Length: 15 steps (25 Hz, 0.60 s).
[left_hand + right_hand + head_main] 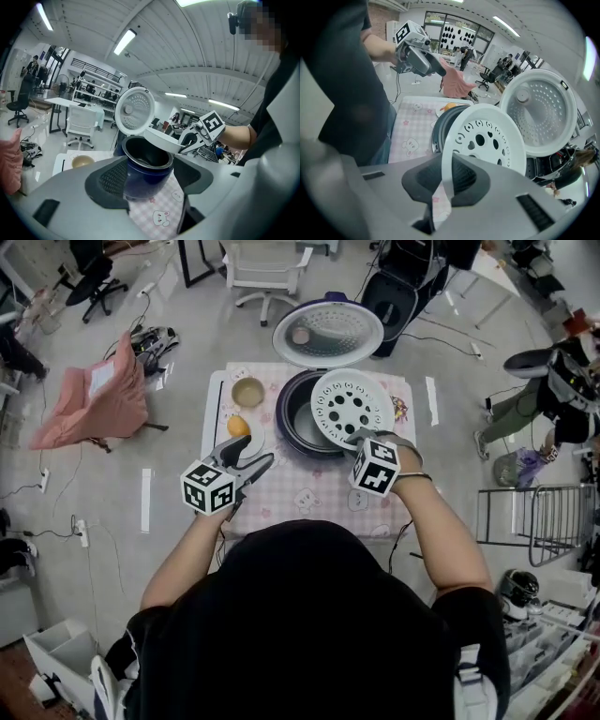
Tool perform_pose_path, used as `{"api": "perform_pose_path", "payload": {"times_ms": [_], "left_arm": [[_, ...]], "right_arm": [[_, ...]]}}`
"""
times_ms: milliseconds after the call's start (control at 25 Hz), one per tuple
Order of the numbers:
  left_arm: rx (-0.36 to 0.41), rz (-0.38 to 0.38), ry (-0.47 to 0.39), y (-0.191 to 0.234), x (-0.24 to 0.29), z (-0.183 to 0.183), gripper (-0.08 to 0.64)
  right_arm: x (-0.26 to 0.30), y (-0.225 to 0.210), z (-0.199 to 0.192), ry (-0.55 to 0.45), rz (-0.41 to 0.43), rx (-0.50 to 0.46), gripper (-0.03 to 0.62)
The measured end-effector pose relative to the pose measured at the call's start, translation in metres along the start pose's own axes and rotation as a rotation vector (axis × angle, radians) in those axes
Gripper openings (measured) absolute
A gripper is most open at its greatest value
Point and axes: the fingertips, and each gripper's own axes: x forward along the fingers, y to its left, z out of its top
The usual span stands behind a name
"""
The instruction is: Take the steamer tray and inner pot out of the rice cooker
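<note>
White steamer tray (pixel 349 405), frame centre, tilted above the rice cooker (pixel 296 416); your right hand-held gripper (pixel 362 438) is clamped on its near rim. Your left hand-held gripper (pixel 257 464) is open, empty. Lift the tray clear, rim level.

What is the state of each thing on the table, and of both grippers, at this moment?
rice cooker lid: open, tipped back.
steamer tray: lifted, tilted, gripped at its rim.
inner pot: not yet taken out.
right gripper: shut on the steamer tray.
left gripper: open, empty.
bowl: upright on the table.
</note>
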Motion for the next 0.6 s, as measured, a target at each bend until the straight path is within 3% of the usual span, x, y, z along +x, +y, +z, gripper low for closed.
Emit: {"api": "perform_pose_path", "payload": {"times_ms": [600], "left_arm": [[0.072, -0.146, 0.062, -0.032, 0.049, -0.004, 0.325]], "right_arm": [[-0.031, 0.008, -0.093, 0.072, -0.124, 0.253, 0.032]]}}
